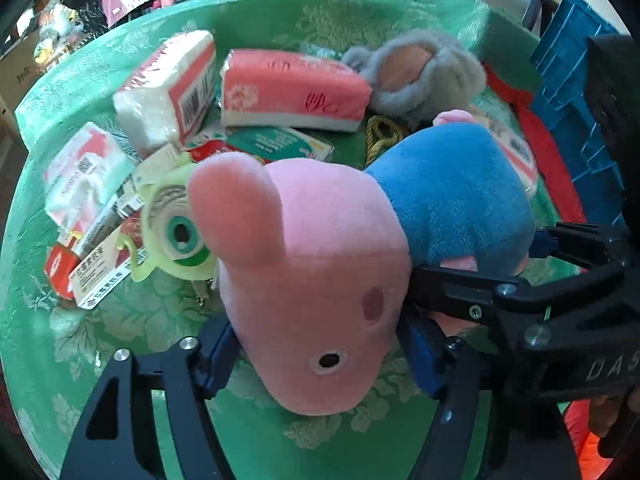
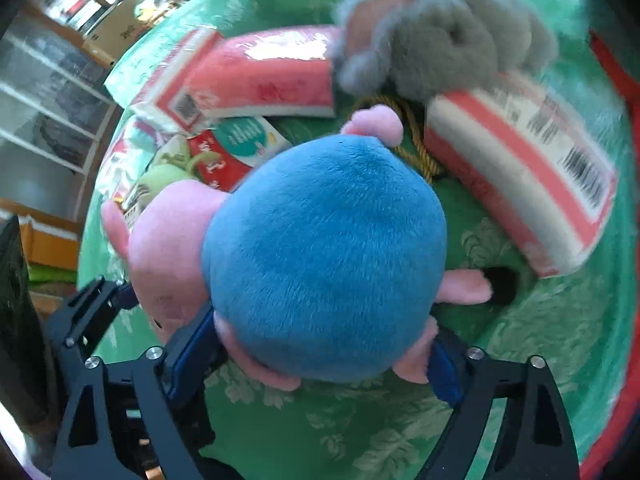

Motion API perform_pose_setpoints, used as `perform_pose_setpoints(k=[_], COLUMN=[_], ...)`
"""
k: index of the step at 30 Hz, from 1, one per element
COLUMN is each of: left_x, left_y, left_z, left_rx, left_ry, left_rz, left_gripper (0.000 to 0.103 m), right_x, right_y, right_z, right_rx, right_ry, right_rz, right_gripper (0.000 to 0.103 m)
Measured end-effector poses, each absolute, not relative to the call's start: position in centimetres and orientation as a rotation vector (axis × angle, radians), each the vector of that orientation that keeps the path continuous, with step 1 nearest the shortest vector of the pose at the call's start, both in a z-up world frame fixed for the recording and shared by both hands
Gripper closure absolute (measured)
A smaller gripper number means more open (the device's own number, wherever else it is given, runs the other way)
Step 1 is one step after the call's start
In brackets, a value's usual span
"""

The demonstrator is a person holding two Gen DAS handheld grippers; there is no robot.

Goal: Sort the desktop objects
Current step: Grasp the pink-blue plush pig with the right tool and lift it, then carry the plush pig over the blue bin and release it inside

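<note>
A pig plush with a pink head (image 1: 320, 280) and a blue body (image 2: 324, 260) lies on the green patterned tablecloth (image 1: 128, 328). My left gripper (image 1: 320, 356) has its blue pads pressed against both sides of the pink head. My right gripper (image 2: 316, 360) is shut on the blue body, with its pads at the plush's pink limbs. In the left wrist view the right gripper (image 1: 480, 260) comes in from the right. One black finger (image 2: 96, 300) of the left gripper shows by the head in the right wrist view.
Behind the plush lie a pink tissue pack (image 1: 292, 88), a white-and-red tissue pack (image 1: 172, 84), a grey plush (image 1: 416, 72), a green one-eyed toy (image 1: 176, 232), small boxes (image 1: 96, 276) and a gold rope (image 1: 384, 136). A blue crate (image 1: 572, 80) stands at the right, beside a red strap (image 1: 548, 160).
</note>
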State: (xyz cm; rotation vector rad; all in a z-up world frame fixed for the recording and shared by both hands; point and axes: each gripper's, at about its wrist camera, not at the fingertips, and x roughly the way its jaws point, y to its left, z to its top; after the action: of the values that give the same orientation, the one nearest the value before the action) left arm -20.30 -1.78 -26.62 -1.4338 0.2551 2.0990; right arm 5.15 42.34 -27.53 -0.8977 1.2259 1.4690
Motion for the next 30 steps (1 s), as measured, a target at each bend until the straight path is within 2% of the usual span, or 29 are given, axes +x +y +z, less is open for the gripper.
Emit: perform_pose_setpoints(k=[9, 19, 24, 30], left_x=[-15.4, -6.5, -1.9, 5.0], left_y=[-2.5, -1.1, 3.2, 11.6], left_z=[-19.1, -8.7, -3.9, 1.7], left_rx=[-1.247, -0.998, -0.868, -0.675], left_ry=[0.257, 0.283, 0.338, 0.425], left_rz=[2.18, 2.181, 2.094, 1.929], left_gripper=[0.033, 0.033, 0.033, 0.033], right_x=[4.9, 7.0, 10.2, 18.2], right_y=[37.5, 27.0, 21.8, 13.5], right_z=[-20.6, -8.9, -4.6, 1.0], right_rx=[-0.786, -0.618, -0.508, -0.318], right_ry=[1.092, 0.911, 0.865, 0.792], right_rz=[1.539, 1.532, 1.466, 1.313], right_gripper=[0.018, 0.018, 0.018, 0.018])
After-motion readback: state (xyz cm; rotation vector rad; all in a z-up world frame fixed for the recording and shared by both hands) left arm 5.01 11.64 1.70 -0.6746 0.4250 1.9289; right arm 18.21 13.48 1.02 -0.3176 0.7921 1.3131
